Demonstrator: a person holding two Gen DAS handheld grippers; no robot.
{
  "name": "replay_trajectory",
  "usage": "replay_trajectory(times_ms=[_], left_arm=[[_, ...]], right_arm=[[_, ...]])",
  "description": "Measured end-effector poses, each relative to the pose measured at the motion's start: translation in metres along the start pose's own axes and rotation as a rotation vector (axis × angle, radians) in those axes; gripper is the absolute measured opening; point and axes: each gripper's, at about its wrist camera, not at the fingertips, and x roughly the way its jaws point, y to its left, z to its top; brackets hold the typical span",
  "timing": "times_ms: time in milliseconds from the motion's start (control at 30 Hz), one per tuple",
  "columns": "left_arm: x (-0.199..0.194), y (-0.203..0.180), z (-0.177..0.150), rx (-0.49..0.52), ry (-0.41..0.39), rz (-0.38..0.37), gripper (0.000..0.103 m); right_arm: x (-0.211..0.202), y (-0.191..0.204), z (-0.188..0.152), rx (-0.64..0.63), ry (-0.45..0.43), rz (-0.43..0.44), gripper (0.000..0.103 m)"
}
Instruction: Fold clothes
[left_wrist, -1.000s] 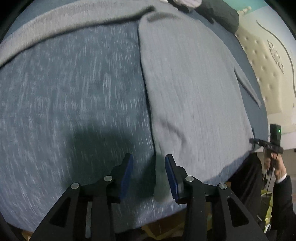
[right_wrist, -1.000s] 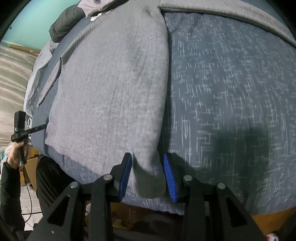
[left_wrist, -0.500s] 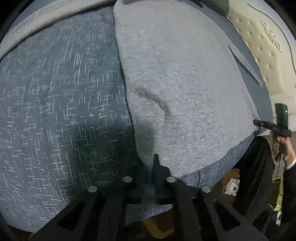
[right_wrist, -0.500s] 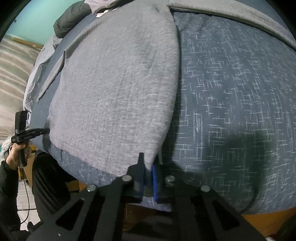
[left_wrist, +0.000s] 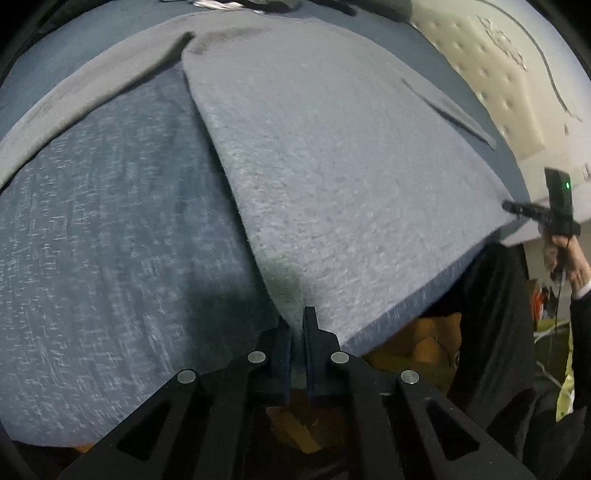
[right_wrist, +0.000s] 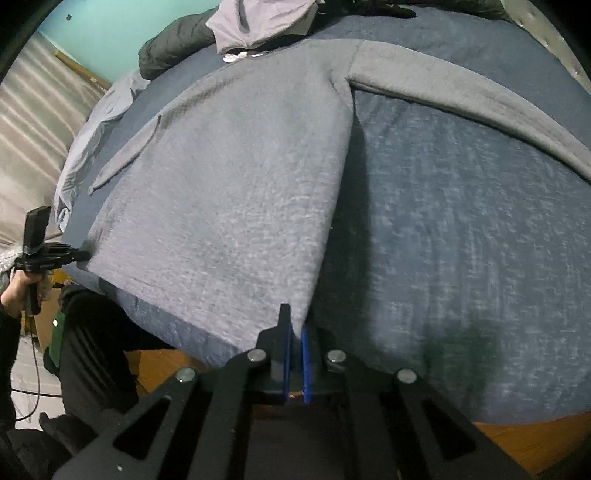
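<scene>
Sweater (left_wrist: 351, 177) lies spread on the bed (left_wrist: 110, 240), its near hem lifted off the near edge. The left gripper (left_wrist: 297, 332) pinches the hem's left corner, the right gripper (right_wrist: 293, 332) the right corner. To fold well, I judge, carry both corners level and taut toward the far shoulders.

Blue bedspread (right_wrist: 461, 229), cream tufted headboard (left_wrist: 491, 74), teal wall (right_wrist: 122, 29), dark jacket (right_wrist: 173, 44) heaped behind

Home bedroom: bed with blue-grey cover (right_wrist: 461, 221), cream tufted headboard (left_wrist: 491, 66), clothes heap (right_wrist: 236, 33) at far edge, teal wall (right_wrist: 122, 26), wooden floor (right_wrist: 535, 443).
</scene>
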Motion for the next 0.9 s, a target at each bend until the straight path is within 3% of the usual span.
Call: replay_trajectory(times_ms=[233, 900], left_arm=[[0.032, 0.003, -0.019, -0.019, 0.077, 0.023, 0.005], [0.035, 0.025, -0.031, -0.062, 0.094, 0.041, 0.005]], right_arm=[[0.023, -0.009, -0.025, 0.009, 0.045, -0.001, 0.004], [0.039, -0.007, -0.028, -0.013, 0.1, 0.016, 0.004]])
